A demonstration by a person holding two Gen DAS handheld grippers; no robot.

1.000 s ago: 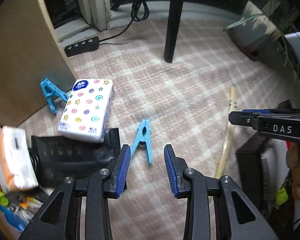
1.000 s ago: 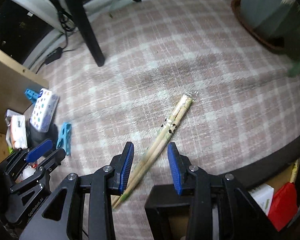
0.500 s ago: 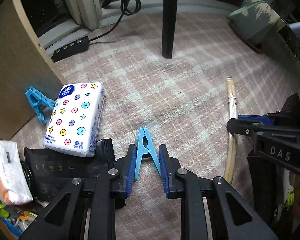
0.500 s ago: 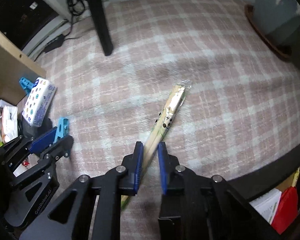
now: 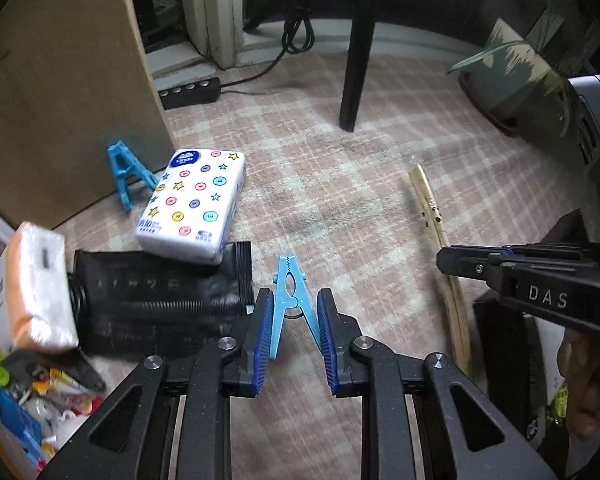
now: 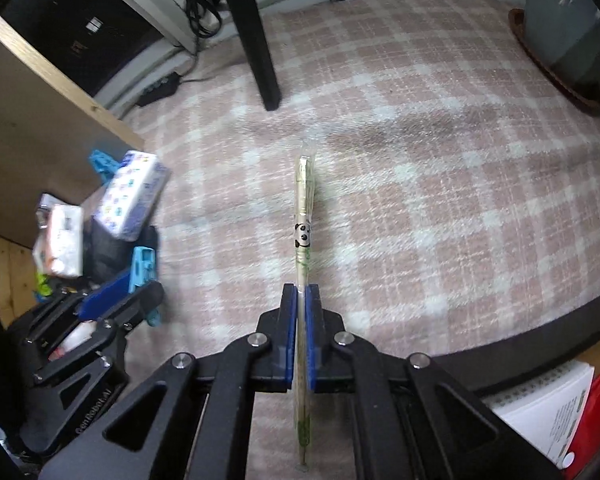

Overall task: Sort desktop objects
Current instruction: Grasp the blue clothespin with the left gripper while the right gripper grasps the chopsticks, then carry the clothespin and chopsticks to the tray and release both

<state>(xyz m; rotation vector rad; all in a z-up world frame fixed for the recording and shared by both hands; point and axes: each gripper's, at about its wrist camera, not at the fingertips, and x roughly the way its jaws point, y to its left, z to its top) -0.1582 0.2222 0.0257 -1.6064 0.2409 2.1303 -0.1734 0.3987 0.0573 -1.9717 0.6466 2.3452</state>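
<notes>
Right wrist view: the right gripper [image 6: 299, 334] clenches the wrapped chopsticks [image 6: 303, 216] above the checked rug [image 6: 420, 184], while the left gripper [image 5: 291, 334] has its jaws closed against a blue clothespin [image 5: 290, 300]. Pinched near one end, the long chopsticks could swing; the clothespin's sloped legs could squirt free.

Pink checked carpet [image 5: 340, 208] — tissue pack [image 5: 194, 204], black pouch [image 5: 160, 292], power strip [image 5: 190, 92].

Home room: plaid carpet [image 5: 340, 184], potted plant [image 5: 512, 76].
</notes>
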